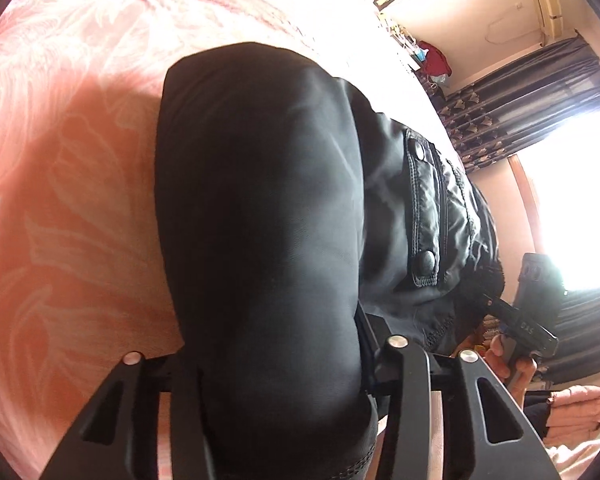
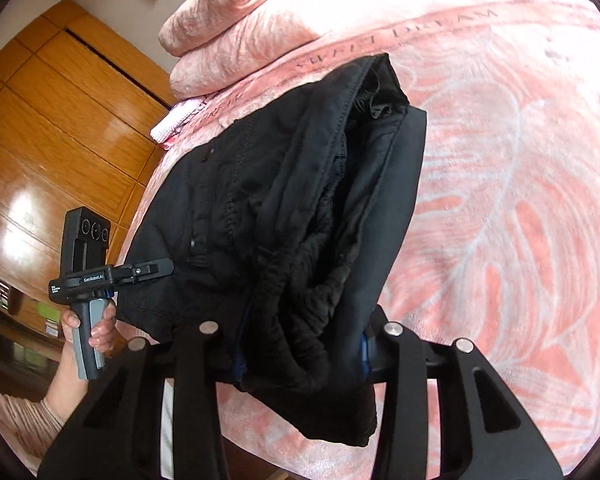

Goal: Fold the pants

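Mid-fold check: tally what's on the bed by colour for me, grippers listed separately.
Black: 1, the folded pants
Pink: 2, the bedspread and the folded quilt at its far end
Grippers: 2, left gripper and right gripper, both clamped on the pants
Total: 5

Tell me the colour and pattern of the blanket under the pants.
Pink blanket with a pale feather-like leaf pattern, beneath the black pants; clearest in the right wrist view.
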{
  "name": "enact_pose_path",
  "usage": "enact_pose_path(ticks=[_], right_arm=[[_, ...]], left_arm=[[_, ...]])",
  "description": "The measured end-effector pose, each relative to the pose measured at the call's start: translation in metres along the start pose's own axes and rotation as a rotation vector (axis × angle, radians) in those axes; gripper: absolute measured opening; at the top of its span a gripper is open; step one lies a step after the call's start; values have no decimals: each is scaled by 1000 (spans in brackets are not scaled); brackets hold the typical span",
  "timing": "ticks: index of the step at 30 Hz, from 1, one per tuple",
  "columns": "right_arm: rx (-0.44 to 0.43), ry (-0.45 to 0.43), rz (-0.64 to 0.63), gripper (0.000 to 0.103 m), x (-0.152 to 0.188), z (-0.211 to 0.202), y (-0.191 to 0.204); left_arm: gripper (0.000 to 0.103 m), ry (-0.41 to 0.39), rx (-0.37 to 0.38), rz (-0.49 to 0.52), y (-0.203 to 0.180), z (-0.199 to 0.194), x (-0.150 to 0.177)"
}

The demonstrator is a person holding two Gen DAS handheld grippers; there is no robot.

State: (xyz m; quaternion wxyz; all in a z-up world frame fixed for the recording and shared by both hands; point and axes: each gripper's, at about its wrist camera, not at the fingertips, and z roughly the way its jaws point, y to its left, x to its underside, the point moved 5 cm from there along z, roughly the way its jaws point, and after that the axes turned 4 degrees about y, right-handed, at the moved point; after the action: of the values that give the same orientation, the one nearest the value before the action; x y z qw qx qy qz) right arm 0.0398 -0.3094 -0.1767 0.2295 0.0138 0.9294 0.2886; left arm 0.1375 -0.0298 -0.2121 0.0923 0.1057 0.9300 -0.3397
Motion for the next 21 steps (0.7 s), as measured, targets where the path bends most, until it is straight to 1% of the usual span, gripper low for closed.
enact_pose_path(ticks=[2,3,6,9,11,14,17,20,21], right_arm=[[-13,-33,-32,37,-10,-13,10],[-4,-47,-60,37,-16,-19,15],[31,-88,-131,37,-42,-35,25],[38,-131,-163,37,-75,-45,24],[42,-150,-186,37,-101,-45,19],[48,-143,-188,37,-139,-29,1],[46,-113,-171,38,-169,3,-24],[55,-66,-130,39,-185,46,-52],[72,-48,-112,40,-185,59,-62]], left_arm=[[35,-27,26,-18,-6,-5,-3],[34,-46,38,-16,-9,-8,-6],[33,-138,44,23,-26,-18,-19],[33,-209,58,53,-40,-27,-48],[33,-243,41,86,-46,-27,-71],[34,-262,0,105,-43,-17,-106],[34,-259,-60,118,-29,-3,-134],[36,-233,-125,127,-16,20,-151],[40,-222,-139,125,-13,28,-153]])
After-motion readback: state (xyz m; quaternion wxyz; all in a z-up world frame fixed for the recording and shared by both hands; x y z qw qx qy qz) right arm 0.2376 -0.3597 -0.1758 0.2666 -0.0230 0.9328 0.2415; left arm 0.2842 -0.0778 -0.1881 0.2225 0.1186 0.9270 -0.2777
